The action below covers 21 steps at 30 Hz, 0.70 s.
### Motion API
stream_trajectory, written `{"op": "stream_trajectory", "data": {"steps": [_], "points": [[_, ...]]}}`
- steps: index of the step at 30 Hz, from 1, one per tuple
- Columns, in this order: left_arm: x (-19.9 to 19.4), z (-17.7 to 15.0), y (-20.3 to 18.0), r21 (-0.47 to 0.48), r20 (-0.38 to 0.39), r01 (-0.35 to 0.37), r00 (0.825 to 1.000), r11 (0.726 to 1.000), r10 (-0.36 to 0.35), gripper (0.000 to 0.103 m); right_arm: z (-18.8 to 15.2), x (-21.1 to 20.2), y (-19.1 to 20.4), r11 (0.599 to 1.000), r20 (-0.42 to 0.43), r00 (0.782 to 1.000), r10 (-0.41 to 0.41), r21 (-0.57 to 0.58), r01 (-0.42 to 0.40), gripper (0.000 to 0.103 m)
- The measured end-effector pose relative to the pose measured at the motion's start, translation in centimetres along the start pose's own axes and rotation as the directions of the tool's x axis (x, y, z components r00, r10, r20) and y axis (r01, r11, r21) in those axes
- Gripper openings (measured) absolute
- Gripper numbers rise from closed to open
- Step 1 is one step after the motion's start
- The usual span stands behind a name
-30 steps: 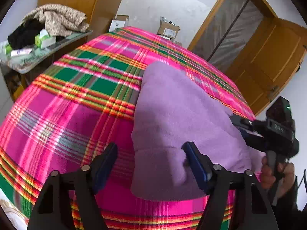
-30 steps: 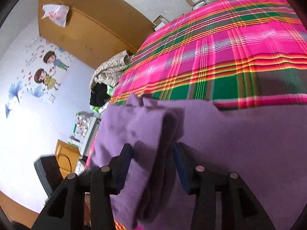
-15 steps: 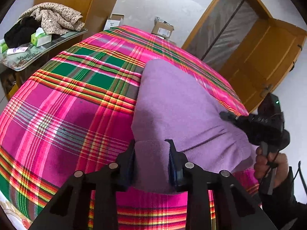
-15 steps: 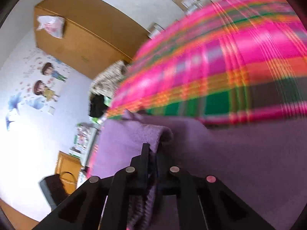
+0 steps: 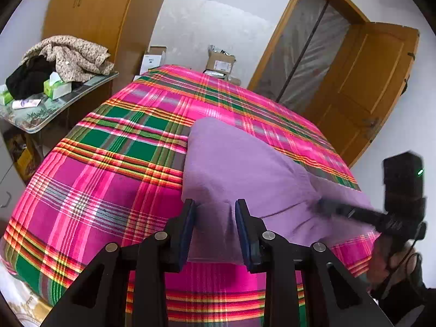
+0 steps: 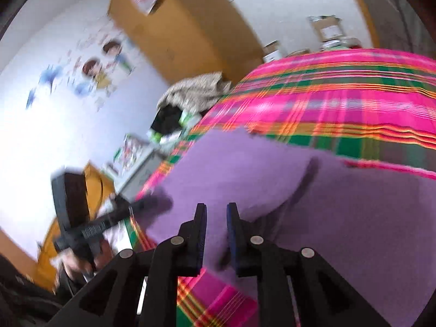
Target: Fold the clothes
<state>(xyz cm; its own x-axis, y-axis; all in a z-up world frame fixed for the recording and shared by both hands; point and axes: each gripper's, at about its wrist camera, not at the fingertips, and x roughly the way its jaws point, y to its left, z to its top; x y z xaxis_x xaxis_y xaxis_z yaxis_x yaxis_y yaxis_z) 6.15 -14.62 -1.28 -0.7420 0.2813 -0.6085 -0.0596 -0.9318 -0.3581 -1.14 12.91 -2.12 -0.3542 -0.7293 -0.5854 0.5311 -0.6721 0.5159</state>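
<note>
A purple fleece garment (image 5: 239,169) lies on a bed with a pink, green and orange plaid cover (image 5: 109,179). My left gripper (image 5: 215,209) is shut on the garment's near edge and holds it slightly raised. In the left wrist view my right gripper (image 5: 324,204) reaches into the garment's right side. In the right wrist view, which is blurred, my right gripper (image 6: 215,212) is shut on a thin fold of the purple garment (image 6: 340,212), with my left gripper (image 6: 158,201) showing at the left.
A side table (image 5: 35,114) left of the bed holds a heap of clothes (image 5: 65,54) and tissue boxes. Cardboard boxes (image 5: 219,62) sit behind the bed. A wooden wardrobe (image 5: 90,13) stands at back left and an open wooden door (image 5: 365,87) at right.
My left gripper went from open to shut on the garment's near edge and lifted. My right gripper closed on a fold and is moving, which blurs its view.
</note>
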Motion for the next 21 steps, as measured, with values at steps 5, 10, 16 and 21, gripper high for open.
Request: {"op": "stream_trajectory", "data": {"steps": [5, 10, 16, 21], "points": [[1.7, -1.9, 1.3, -0.014, -0.104, -0.054, 0.993, 0.998, 0.052, 0.031, -1.4, 1.5, -1.0, 0.999, -0.064, 0.998, -0.027, 0.016, 0.028, 0.007], [0.7, -2.0, 1.6, -0.022, -0.081, -0.053, 0.995, 0.998, 0.051, 0.031, -1.0, 1.2, -0.5, 0.998, -0.065, 0.996, -0.061, -0.024, 0.059, 0.009], [-1.0, 0.0, 1.4, -0.002, -0.008, -0.068, 0.998, 0.998, 0.068, 0.031, 1.0, 1.3, -0.8, 0.997, -0.035, 0.996, -0.077, -0.004, 0.077, 0.026], [0.8, 2.0, 0.5, 0.004, 0.0, -0.028, 1.0, 1.0, 0.028, 0.031, 2.6, 1.4, -1.1, 0.996, -0.009, 0.996, -0.091, 0.013, 0.091, 0.03]]}}
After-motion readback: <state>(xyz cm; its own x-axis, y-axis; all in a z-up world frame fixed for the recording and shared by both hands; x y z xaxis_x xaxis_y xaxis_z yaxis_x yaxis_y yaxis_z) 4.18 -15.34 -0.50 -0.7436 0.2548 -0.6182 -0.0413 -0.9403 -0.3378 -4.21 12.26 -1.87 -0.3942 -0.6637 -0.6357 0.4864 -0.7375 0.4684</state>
